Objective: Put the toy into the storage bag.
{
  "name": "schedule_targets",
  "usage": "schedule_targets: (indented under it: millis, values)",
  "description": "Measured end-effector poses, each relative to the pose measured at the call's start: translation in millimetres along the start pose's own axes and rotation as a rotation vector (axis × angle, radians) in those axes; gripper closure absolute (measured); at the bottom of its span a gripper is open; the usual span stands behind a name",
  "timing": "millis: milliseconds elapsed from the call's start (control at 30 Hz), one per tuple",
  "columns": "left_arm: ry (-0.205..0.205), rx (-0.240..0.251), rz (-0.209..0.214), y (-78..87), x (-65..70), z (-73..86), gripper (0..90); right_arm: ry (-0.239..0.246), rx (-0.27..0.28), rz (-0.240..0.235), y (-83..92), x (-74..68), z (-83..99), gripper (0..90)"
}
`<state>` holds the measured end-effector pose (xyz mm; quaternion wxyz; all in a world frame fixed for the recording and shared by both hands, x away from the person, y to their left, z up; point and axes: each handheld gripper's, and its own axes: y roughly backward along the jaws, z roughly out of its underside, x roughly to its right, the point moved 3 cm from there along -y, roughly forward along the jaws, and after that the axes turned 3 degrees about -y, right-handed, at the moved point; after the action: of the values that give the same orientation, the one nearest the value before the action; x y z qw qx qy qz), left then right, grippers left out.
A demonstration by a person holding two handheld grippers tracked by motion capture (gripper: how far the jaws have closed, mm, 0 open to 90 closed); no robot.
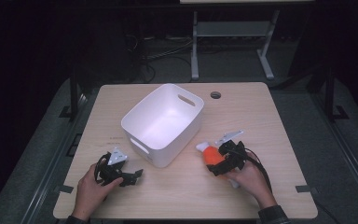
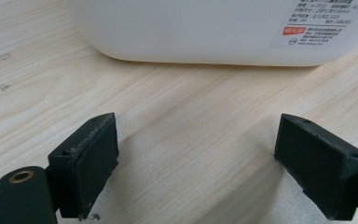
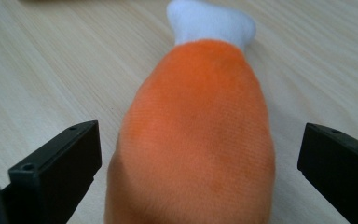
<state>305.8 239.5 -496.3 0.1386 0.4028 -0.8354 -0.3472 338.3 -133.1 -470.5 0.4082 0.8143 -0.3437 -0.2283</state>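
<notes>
A light wooden desk (image 1: 261, 121) seen from above fills the middle of the frame, with dark floor around it. A white plastic bin (image 1: 161, 123) with cut-out handles sits slightly left of the desk's centre, turned at an angle, its inside bare.

At the lower right of the high view, a person's hand holds the right tool (image 1: 217, 161) low over the desk. An orange plush toy (image 1: 212, 154) with a white tip lies on the desk just to the right of the bin's near corner, and the tool sits around its lower end. In the right gripper view the orange plush toy (image 3: 196, 135) runs up the middle of the frame, its white end at the top centre pointing away from the camera. The two black jaws stand wide apart at the lower left and lower right corners, one on each side of the toy, with a clear gap of desk between each jaw and the fabric. They grip nothing.

At the lower left of the high view, the other hand holds the left tool (image 1: 131, 176) resting on the desk, just below the bin's near wall. In the left gripper view its jaws are spread wide with only bare wood between them; the bin's white wall (image 2: 191, 28), with a printed label at the upper right, crosses the top of the frame.
</notes>
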Motion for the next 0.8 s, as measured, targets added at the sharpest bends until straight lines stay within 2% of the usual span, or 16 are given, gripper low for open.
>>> schedule_targets:
  millis: [233, 500, 700, 800]
  values:
    - [0.001, 0.0, 0.0, 0.0, 0.0, 0.0, 12.6, 0.019, -0.039, 0.017, -10.0, -1.0, 4.4, 0.0]
    - [0.0, 0.0, 0.0, 0.0, 0.0, 0.0, 12.6, 0.023, -0.06, 0.01, -14.5, -1.8, 7.5, 0.0]
    - [0.0, 0.001, 0.0, 0.0, 0.0, 0.0, 12.6, 0.024, -0.064, -0.01, -13.8, -2.7, 9.3, 6.7]
    - [0.001, 0.001, 0.0, 0.0, 0.0, 0.0, 12.6, 0.026, -0.061, -0.01, -12.5, -2.6, 9.7, 14.0]
